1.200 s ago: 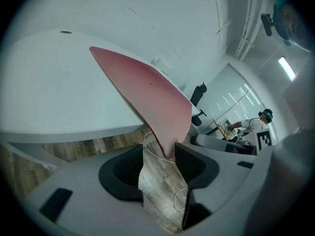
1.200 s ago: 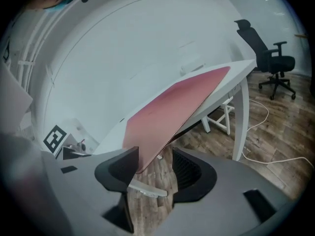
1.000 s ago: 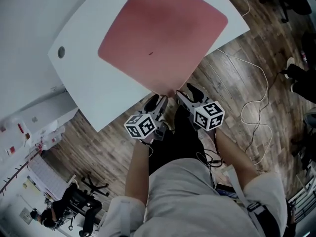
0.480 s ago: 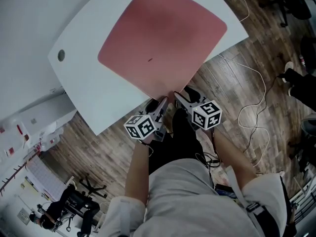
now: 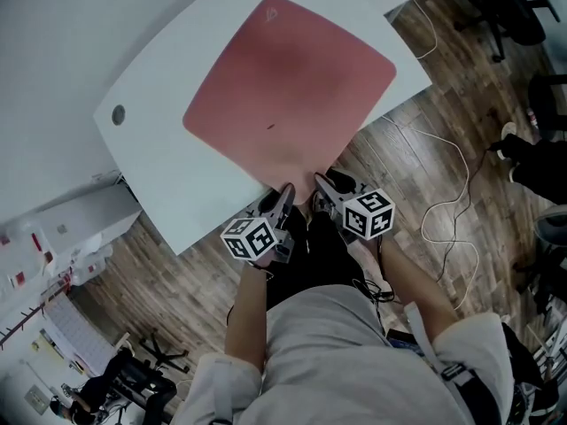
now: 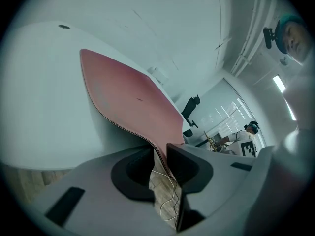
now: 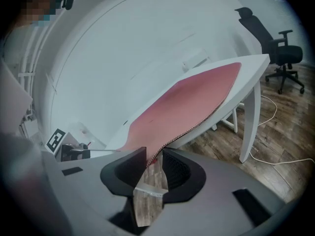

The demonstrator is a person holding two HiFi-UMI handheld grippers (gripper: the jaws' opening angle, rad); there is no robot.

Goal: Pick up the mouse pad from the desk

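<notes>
Left fingers (image 6: 189, 166), right fingers (image 7: 123, 168) closing around mouse pad (image 5: 292, 87)

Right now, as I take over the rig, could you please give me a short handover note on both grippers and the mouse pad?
Left gripper: jaws closing around the near corner of the mouse pad, where it overhangs the desk; not clearly clamped yet.
Right gripper: alongside, jaws closing on the same corner, pad edge between them.
Pad: the rest lies flat on the white desk.
Done: both grippers set at the corner.
Left: finish the grip, then lift the pad clear.
</notes>
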